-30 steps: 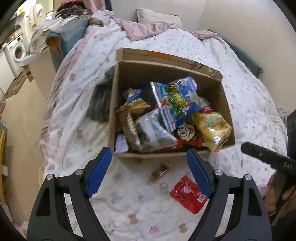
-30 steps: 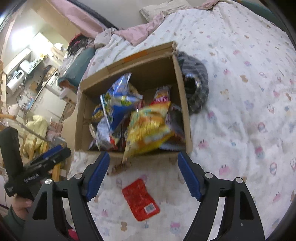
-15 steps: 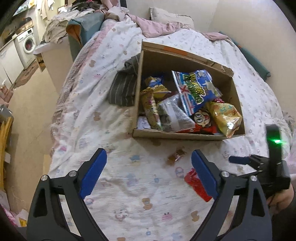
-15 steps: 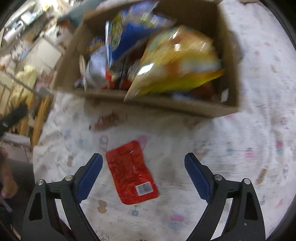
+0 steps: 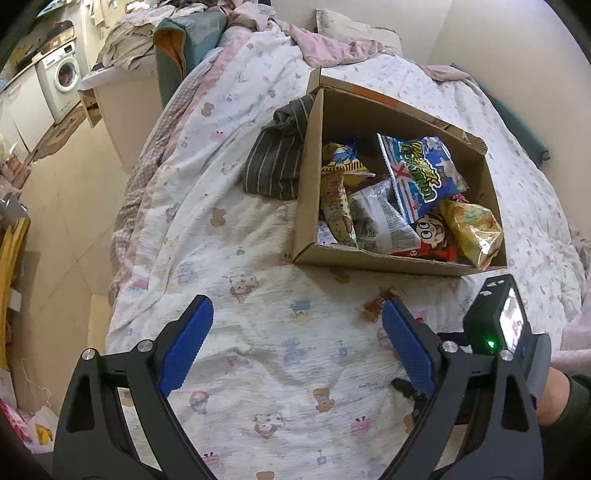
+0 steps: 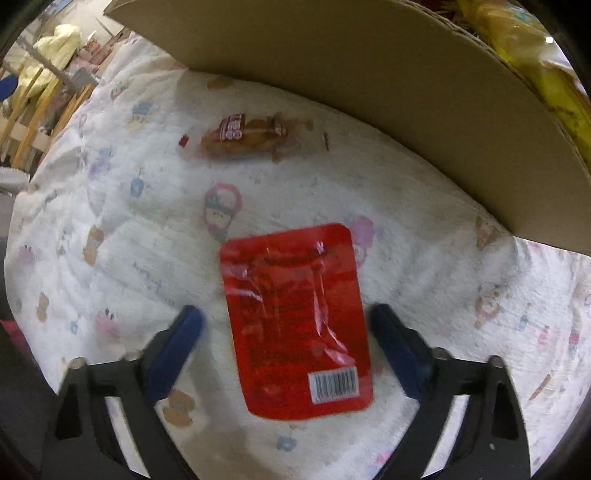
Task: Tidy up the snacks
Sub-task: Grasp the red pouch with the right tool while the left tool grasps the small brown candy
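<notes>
Right gripper (image 6: 284, 332) points down over the red packet (image 6: 295, 321), jaws wide but closing, pads either side and not yet touching. Packet lies flat on the quilt (image 6: 110, 229), near the box (image 6: 369, 92). Small brown snack (image 6: 243, 136) sits just beside the box wall. Left gripper (image 5: 295, 343) wide, empty, over bare quilt. Box already holds most bags; two snacks left outside, as far as I can see.

Bed (image 5: 221, 229) fills most of the view, white quilt with small cartoon prints, pink blanket (image 5: 325, 44) and pillow (image 5: 354, 29) at the far end. Plain cream wall (image 5: 498, 48) behind. Beige tile floor (image 5: 62, 192) on the left, front-load washing machine (image 5: 61, 85) in the far corner, clothes heaped on a white cabinet (image 5: 122, 92).
</notes>
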The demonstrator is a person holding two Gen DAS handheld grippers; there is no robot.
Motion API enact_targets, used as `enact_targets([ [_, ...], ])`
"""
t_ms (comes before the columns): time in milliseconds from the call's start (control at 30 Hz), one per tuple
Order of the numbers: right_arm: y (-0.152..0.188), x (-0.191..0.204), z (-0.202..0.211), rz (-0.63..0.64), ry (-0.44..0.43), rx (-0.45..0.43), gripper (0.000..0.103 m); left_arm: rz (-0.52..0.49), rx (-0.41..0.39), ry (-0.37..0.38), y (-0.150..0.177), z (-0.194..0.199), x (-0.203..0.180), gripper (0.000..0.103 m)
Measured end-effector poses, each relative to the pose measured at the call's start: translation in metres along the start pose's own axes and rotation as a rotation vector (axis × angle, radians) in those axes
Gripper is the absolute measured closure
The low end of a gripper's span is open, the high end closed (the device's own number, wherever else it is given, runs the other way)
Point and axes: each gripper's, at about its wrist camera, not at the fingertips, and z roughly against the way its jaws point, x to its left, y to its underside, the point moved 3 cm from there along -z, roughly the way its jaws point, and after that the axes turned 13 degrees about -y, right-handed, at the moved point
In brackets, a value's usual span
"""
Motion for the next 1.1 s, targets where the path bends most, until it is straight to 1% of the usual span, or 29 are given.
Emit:
enact_targets([
  [33, 0.002, 0.000, 0.002, -0.001, -0.001, -0.001, 0.033, -0.001, 0.003, 0.001, -0.001, -0.001, -0.001, 0.012],
  [67, 0.006, -0.001, 0.005, -0.004, -0.009, -0.001, 0.038, -0.002, 0.004, 0.003, -0.001, -0.001, -0.002, 0.012],
  [100, 0.009, -0.002, 0.008, -0.004, -0.018, -0.006, 0.040, -0.005, 0.005, 0.002, -0.002, -0.001, -0.004, 0.012],
  [133, 0.012, -0.001, 0.012, -0.001, -0.028, -0.009, 0.045, -0.013, 0.007, -0.002, -0.003, -0.002, -0.007, 0.012],
  [233, 0.017, 0.002, 0.021, -0.002, -0.047, -0.040, 0.053, -0.039, 0.016, -0.009, -0.002, -0.006, -0.016, 0.012],
  [367, 0.025, 0.000, 0.042, -0.037, -0.114, -0.096, 0.056, -0.070, 0.037, -0.012, 0.002, -0.011, -0.026, 0.012],
  [467, 0.034, -0.002, 0.056, -0.044, -0.144, -0.142, 0.058, -0.079, 0.058, -0.018, 0.004, -0.017, -0.033, 0.012],
  [600, 0.046, -0.011, 0.076, -0.068, -0.158, -0.187, 0.058, -0.102, 0.088, -0.020, 0.007, -0.027, -0.046, 0.012],
  [733, 0.054, -0.027, 0.098, -0.095, -0.162, -0.238, 0.058, -0.167, 0.129, -0.009, 0.011, -0.041, -0.073, 0.012],
  [867, 0.059, -0.038, 0.109, -0.137, -0.176, -0.289, 0.058, -0.281, 0.172, 0.000, 0.013, -0.061, -0.112, 0.013],
  [900, 0.061, -0.040, 0.111, -0.146, -0.179, -0.298, 0.058, -0.306, 0.178, -0.004, 0.013, -0.065, -0.120, 0.014],
  [967, 0.064, -0.045, 0.115, -0.164, -0.182, -0.314, 0.058, -0.358, 0.188, -0.009, 0.013, -0.074, -0.135, 0.019],
  [1067, 0.067, -0.052, 0.120, -0.179, -0.184, -0.333, 0.058, -0.398, 0.197, -0.013, 0.014, -0.085, -0.151, 0.029],
  [1100, 0.069, -0.053, 0.122, -0.182, -0.184, -0.339, 0.058, -0.409, 0.196, -0.017, 0.014, -0.088, -0.154, 0.030],
])
